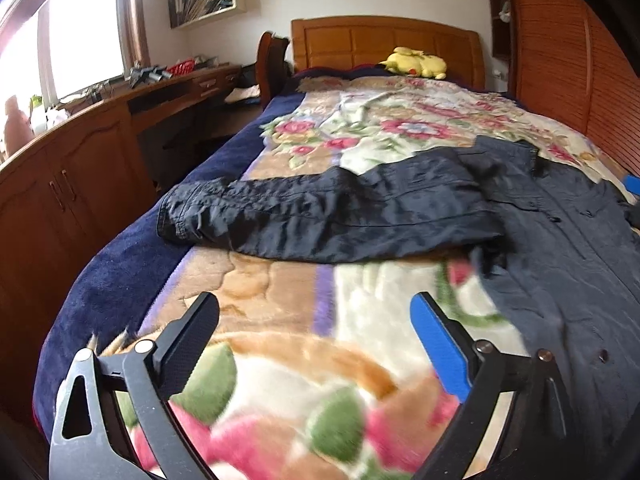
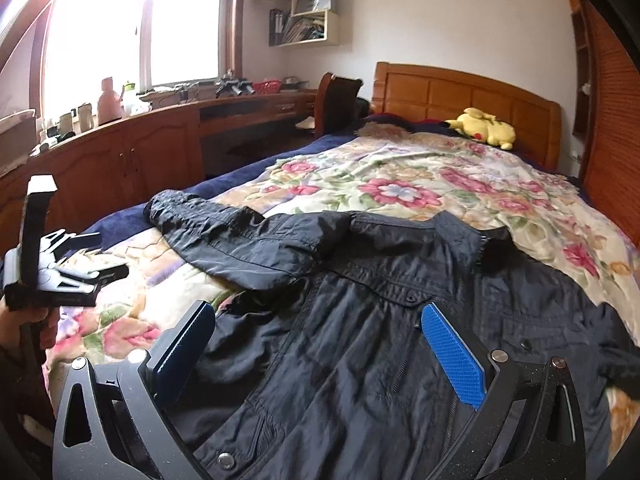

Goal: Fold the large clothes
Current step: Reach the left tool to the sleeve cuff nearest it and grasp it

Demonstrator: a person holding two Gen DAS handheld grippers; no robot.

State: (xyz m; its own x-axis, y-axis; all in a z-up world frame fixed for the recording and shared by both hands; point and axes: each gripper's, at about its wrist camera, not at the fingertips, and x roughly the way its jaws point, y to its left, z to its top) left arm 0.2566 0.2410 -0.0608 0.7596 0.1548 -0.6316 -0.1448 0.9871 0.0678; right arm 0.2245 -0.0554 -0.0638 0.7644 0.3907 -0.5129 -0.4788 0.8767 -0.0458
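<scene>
Hovering over a bed, the left gripper [image 1: 316, 322] has its jaws spread wide with nothing between them; only the floral blanket [image 1: 280, 292] lies beneath its fingertips. No earlier view is given, so only this released stance can be told. Just ahead of it, a sleeve [image 1: 304, 216] of a dark navy jacket [image 1: 560, 240] stretches out flat across the blanket toward the bed's left edge, the cuff near the blue border. The jacket's body lies ahead and to the right of this gripper, apart from it.

The right gripper [image 2: 318, 322] is also released, jaws wide, empty, held directly above the jacket's [image 2: 360, 340] front, with the garment's snaps and zip visible between and below its blue pads [image 2: 452, 360]. The jacket lies spread face up, collar [image 2: 440, 232] pointing away from the gripper toward the headboard [image 2: 460, 96]. To the left of the right gripper, the left gripper [image 2: 86, 256] shows from the side, held by a hand [image 2: 28, 320] at the frame's edge.

Farther ahead, a yellow plush toy [image 2: 484, 126] rests near the headboard. Off to the left stand a wooden desk [image 2: 160, 136], a chair [image 2: 336, 100] and bright windows [image 2: 120, 24].
</scene>
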